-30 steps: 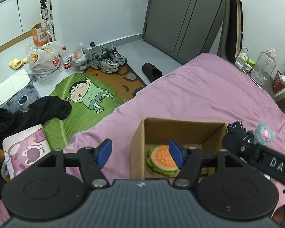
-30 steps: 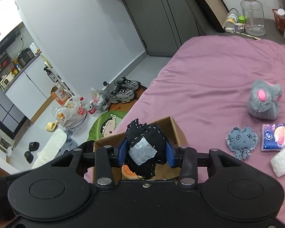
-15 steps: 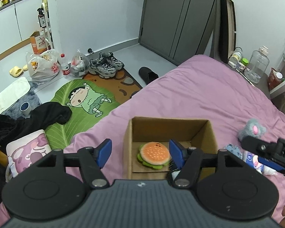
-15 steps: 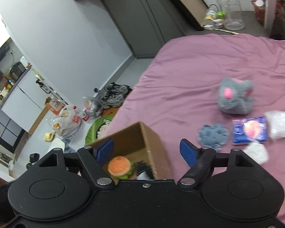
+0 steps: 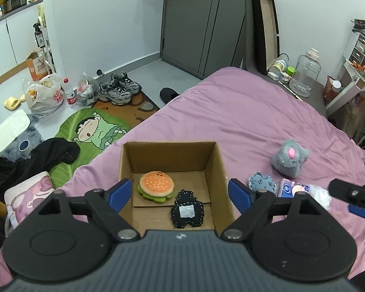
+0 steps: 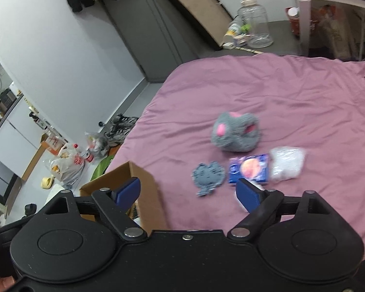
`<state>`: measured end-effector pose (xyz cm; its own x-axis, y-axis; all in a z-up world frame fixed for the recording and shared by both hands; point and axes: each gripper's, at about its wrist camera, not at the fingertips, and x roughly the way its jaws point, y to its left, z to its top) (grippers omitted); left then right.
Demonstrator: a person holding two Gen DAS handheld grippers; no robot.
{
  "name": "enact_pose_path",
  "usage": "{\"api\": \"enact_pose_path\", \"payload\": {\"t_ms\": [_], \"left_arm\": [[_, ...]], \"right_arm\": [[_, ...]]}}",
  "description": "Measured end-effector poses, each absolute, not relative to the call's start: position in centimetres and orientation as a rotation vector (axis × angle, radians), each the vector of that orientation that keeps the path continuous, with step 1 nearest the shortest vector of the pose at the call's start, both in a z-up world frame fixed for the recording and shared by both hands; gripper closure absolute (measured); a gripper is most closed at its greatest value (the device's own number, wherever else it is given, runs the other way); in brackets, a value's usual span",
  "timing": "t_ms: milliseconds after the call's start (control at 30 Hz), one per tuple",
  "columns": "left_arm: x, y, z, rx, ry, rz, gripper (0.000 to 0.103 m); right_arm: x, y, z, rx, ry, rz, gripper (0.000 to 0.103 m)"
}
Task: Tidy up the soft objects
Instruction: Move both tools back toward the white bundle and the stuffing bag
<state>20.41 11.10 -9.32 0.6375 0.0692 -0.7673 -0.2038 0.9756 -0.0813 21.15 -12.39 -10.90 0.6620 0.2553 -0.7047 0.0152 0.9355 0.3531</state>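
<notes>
Soft objects are split between the cardboard box (image 5: 219, 170) and the pink bedsheet (image 5: 243, 112), and both tongs are empty right now: the left gripper (image 5: 180, 192) hangs over the box with its blue pads spread wide on either side of the opening, grasping nothing, and the right gripper (image 6: 188, 192) is likewise released, its pads apart above the sheet just beside the box's corner. Inside the box lie a burger plush (image 5: 156, 187) and a black stitched plush (image 5: 187, 211), close together on the cardboard floor. Out on the sheet, near the right gripper, sit a flat blue-grey plush (image 6: 208, 176), a blue tissue pack (image 6: 249, 169) touching a white crinkly packet (image 6: 287, 164), and further off a grey furry toy with pink patches (image 6: 236, 135). My guess is the blue-grey plush comes next. It lies flat against the fabric, so pads closing low could pinch the sheet along with it and drag the neighbours; the right view is also blurred, suggesting quick motion, and a hasty approach might miss the thin edge or nudge the light box off its spot
</notes>
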Motion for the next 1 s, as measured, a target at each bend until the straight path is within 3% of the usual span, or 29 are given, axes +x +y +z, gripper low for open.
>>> {"api": "enact_pose_path", "payload": {"t_ms": [167, 467, 1000], "left_arm": [[20.2, 9.2, -8.8, -0.14, 0.871, 0.148, 0.017], [20.2, 4.5, -8.1, -0.095, 0.855, 0.105, 0.001], [22.6, -3.3, -10.8, -0.069, 0.92, 0.034, 0.001]], "right_arm": [[20.6, -15.4, -10.5, 0.381, 0.826, 0.113, 0.009], [20.3, -20.4, -10.5, 0.423, 0.809, 0.064, 0.001], [22.6, -26.7, -14.7, 0.535, 0.842, 0.054, 0.0]]}}
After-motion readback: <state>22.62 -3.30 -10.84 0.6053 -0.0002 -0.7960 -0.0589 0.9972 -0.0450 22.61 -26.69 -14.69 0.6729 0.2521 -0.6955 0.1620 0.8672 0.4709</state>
